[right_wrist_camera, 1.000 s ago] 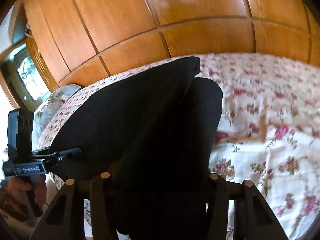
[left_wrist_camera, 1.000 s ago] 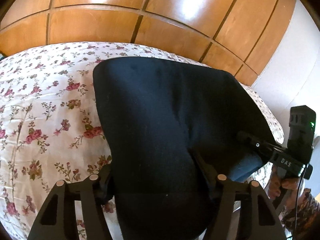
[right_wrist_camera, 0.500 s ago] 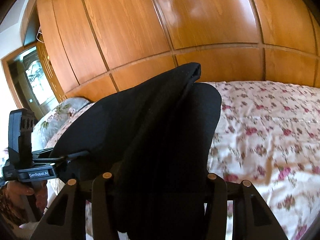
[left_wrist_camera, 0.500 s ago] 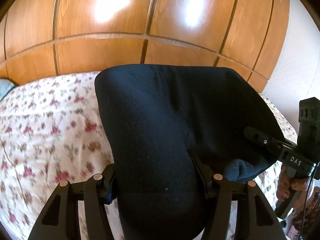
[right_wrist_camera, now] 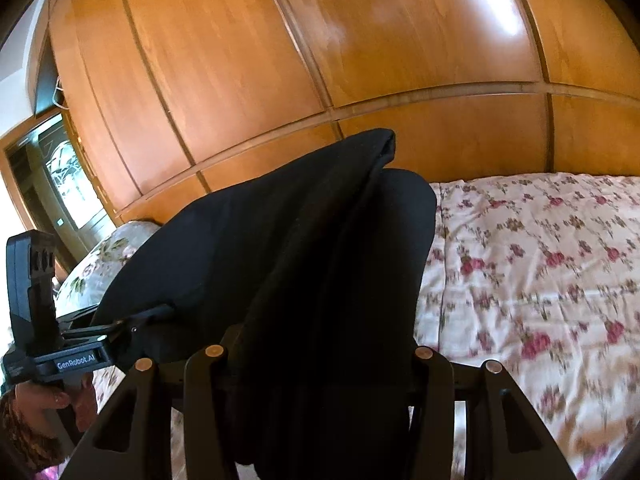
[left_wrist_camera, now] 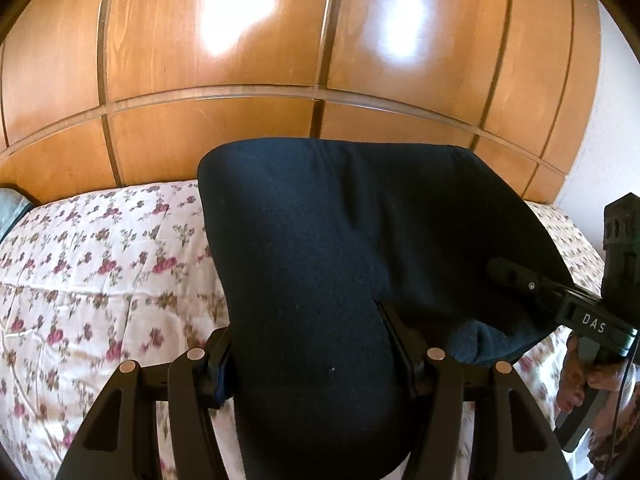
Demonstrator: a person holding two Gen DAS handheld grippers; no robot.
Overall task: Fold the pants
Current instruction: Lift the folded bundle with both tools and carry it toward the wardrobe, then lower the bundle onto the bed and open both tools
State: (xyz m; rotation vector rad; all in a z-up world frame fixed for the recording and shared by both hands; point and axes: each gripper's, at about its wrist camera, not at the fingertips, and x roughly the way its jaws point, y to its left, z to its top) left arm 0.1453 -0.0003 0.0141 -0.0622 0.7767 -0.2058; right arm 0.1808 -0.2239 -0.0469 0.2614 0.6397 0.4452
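Note:
The dark pants (left_wrist_camera: 320,248) hang as a wide folded panel lifted above the floral bed cover (left_wrist_camera: 100,272). My left gripper (left_wrist_camera: 312,344) is shut on a thick bunch of the cloth at the bottom of the left wrist view. Further right on the same edge, the right gripper (left_wrist_camera: 504,272) bites into the pants. In the right wrist view the pants (right_wrist_camera: 280,240) fill the middle, and my right gripper (right_wrist_camera: 324,344) is shut on several layers of them. The left gripper (right_wrist_camera: 152,314) holds the cloth at the far left. The fingertips are hidden by fabric.
A glossy wooden wardrobe (left_wrist_camera: 240,60) rises just behind the bed. The bed cover (right_wrist_camera: 540,280) stretches out on the right. A pillow (right_wrist_camera: 100,260) and a glass-panelled door (right_wrist_camera: 68,184) are on the left. A person's hands (left_wrist_camera: 580,376) hold the gripper handles.
Both grippers have risen and travelled toward the wardrobe, carrying the pants with them. More of the wardrobe and less of the bed shows. Both grips are unchanged.

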